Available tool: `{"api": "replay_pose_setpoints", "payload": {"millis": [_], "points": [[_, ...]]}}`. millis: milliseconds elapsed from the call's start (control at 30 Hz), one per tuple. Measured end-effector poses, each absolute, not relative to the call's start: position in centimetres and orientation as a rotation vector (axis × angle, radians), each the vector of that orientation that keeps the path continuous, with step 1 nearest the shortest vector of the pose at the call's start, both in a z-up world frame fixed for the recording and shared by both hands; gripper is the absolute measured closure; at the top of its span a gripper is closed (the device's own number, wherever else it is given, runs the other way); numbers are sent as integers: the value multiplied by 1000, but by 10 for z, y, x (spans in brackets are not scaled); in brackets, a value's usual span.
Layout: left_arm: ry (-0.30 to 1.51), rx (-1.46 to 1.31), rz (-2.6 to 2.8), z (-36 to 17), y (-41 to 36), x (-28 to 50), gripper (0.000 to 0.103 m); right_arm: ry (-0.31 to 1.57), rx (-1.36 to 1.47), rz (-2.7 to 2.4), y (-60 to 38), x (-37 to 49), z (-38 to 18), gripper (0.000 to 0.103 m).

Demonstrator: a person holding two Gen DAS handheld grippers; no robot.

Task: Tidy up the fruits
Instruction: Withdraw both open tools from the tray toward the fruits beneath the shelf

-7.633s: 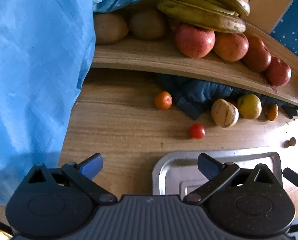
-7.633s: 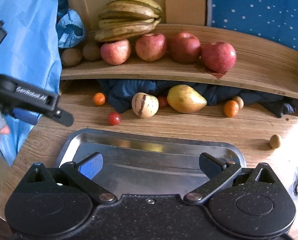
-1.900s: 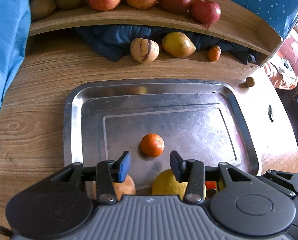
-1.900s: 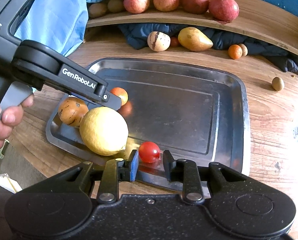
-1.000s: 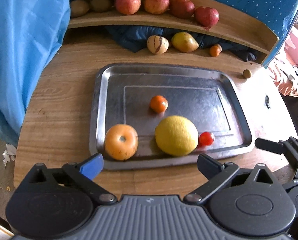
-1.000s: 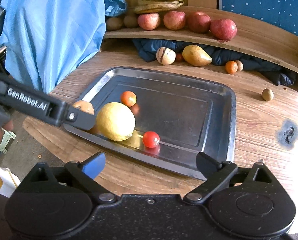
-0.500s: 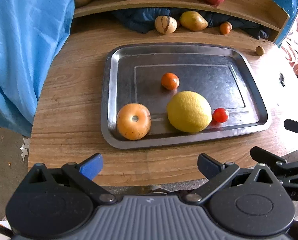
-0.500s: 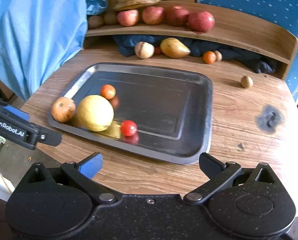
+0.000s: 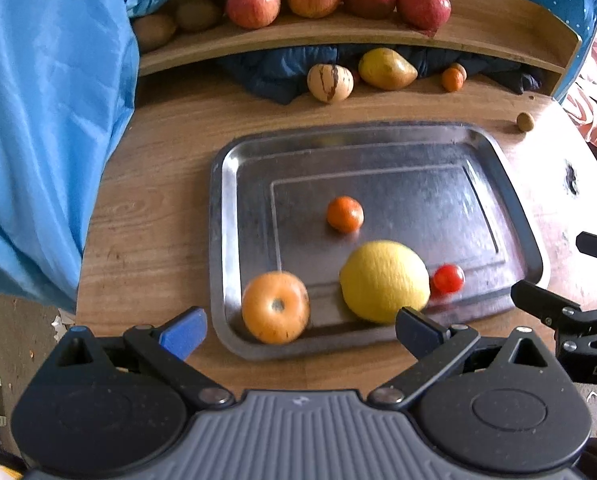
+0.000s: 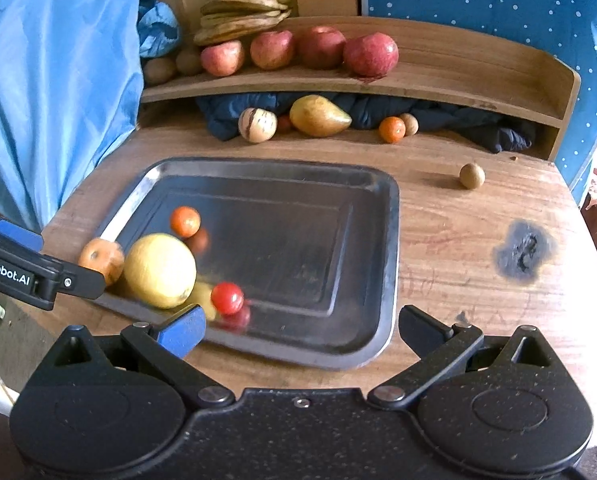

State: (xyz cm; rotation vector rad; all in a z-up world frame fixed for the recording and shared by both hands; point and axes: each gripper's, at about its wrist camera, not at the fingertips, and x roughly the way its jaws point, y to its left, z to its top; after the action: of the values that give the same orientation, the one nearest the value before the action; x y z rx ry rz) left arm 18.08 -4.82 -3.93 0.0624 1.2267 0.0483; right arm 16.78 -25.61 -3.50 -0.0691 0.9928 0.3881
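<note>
- Fruits on steel tray: yellow citrus at near edge, orange fruit w/ round dimple to its left, cherry tomato touching its right side, small tangerine a bit further in, apart from the rest.
- Tray is set on wooden table; far half of tray seen bare.
- Left gripper: jaws spread wide, nothing held, hovering over near tray edge.
- Right gripper: jaws likewise wide apart, empty, at tray's near right corner.
- Behind tray, by dark cloth: striped melon, pear-shaped yellow fruit, another tangerine.
- Shelf is loaded w/ red apples, bananas, kiwis.
- Small brown nut lies alone on table, right of tray.
</note>
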Motion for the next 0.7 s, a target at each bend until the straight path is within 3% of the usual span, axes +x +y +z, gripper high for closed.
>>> {"api": "replay_pose_setpoints", "payload": {"millis": [700], "points": [[1218, 42, 16, -47, -27, 272, 1, 956, -53, 347, -246, 233, -34, 1]]}}
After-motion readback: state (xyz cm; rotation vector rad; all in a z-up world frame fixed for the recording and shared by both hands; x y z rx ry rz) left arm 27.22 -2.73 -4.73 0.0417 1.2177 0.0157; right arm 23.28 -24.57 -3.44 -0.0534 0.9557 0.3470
